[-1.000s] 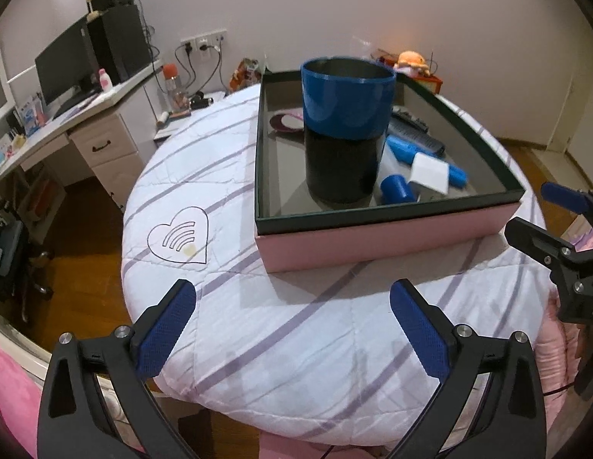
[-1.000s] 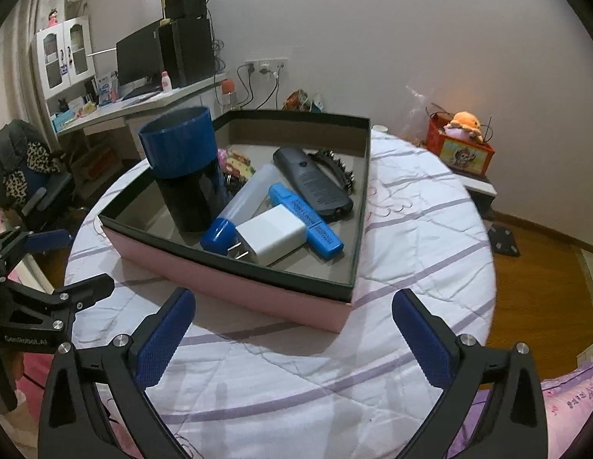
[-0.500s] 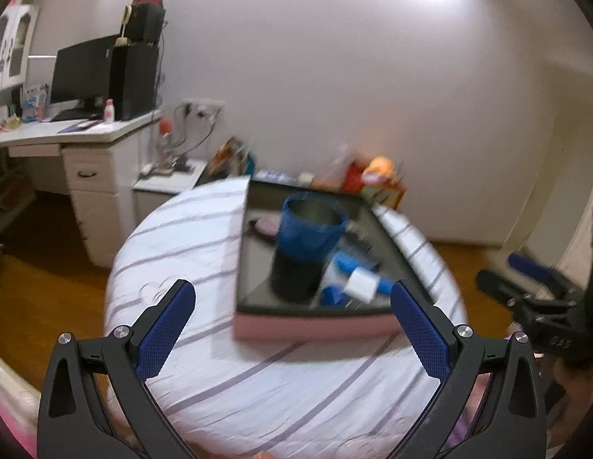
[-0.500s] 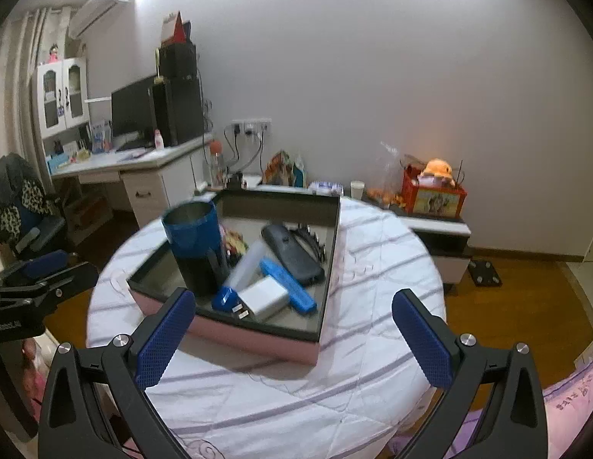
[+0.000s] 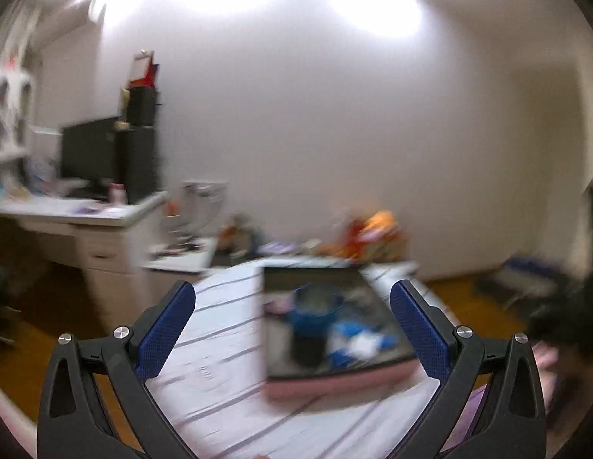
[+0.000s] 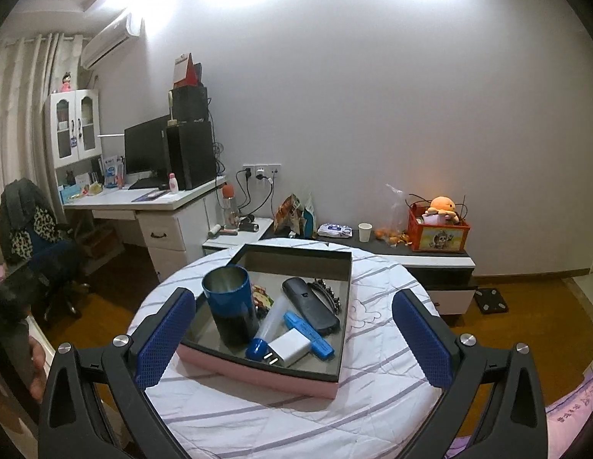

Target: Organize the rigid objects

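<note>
While held high and well back from the round worktop (image 6: 373, 413), spread wide and carrying nothing: right tool (image 6: 292, 298), and likewise left tool (image 5: 292, 287), pads far apart, touching no object. Reads as a stand-off for an overview, or as the close of the job.

Gathered in 1 pink-walled box (image 6: 327, 384) near the middle of the worktop, turned a little off square to the near edge: 6 items seen clearly. Upright in the near-left corner of the box, a blue cup (image 6: 229, 306), open end up, probably stood there because of its height, clear of the flat pieces. Laid flat beside it, a clear tube with a blue cap (image 6: 264, 331), a white charger (image 6: 289, 351) with prongs toward the near wall, a blue marker (image 6: 308, 334) and a black remote (image 6: 310, 304), all roughly parallel and touching or nearly so, presumably to save room. Beyond the remote, toward the right wall, a dark hair clip (image 6: 329, 293). Behind the cup, something small and colourful, too hidden to name.

Nothing loose visible on the striped cloth around the box. Judged from that: sorting done or nearly done. Left wrist view badly smeared; same box and cup made out, little else. Worth noting as a risk: tall cup, likeliest to tip if the box gets nudged.
</note>
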### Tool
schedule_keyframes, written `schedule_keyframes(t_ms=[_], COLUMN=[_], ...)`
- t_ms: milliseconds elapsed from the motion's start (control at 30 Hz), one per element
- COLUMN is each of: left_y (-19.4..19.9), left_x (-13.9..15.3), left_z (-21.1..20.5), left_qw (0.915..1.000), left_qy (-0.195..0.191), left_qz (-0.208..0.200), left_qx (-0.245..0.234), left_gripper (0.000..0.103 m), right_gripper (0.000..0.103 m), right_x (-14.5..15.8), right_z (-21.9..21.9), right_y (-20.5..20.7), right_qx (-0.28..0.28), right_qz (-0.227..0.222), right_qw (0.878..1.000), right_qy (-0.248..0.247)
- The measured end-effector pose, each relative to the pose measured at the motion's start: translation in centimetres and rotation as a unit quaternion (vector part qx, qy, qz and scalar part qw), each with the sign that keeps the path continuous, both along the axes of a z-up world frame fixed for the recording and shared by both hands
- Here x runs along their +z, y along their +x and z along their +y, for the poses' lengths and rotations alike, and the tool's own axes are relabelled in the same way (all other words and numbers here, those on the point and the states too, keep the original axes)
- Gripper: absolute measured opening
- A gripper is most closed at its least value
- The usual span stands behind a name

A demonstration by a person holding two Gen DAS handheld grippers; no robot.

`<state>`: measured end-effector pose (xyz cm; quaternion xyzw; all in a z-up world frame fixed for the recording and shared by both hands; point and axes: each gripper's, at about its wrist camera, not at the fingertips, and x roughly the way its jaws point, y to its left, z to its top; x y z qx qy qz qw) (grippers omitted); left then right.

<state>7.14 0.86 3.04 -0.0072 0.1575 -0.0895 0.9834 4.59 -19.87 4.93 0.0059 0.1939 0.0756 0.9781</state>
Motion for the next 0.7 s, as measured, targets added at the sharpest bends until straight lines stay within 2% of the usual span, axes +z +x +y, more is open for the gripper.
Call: schedule_keyframes(t_ms=[133, 300, 400, 500, 700], left_y=[0.0, 0.5, 0.0, -0.7, -2.5], left_x=[-1.3, -1.8, -1.6, -1.7, -2.2], left_z=[-0.8, -2.4, -2.1, -1.9, -2.2], left_qw=[0.999, 0.994, 0.9929, 0.9936, 0.9955], left_qy=[-0.006, 0.026, 0.006, -0.009, 0.022], left_qz=[0.038, 0.078, 0.074, 0.073, 0.054], left_qx=[0.023, 0.071, 0.094, 0.086, 0.075], left_gripper=[0.103, 0.103, 0.103, 0.103, 0.103], right_gripper=[0.103, 0.103, 0.103, 0.103, 0.103], right_x=[0.1, 0.0, 0.4, 0.4, -1.7], right_z=[0.7, 1.3, 1.5, 1.8, 2.3], right_y=[-0.3, 0.1, 0.5, 0.0, -3.5], right_qx=[-0.011, -0.013, -0.019, -0.029, -0.032], right_qz=[0.0, 0.022, 0.026, 0.015, -0.031], right_qw=[1.0, 1.0, 0.999, 0.999, 0.998], right_qy=[0.0, -0.013, -0.009, -0.001, 0.033])
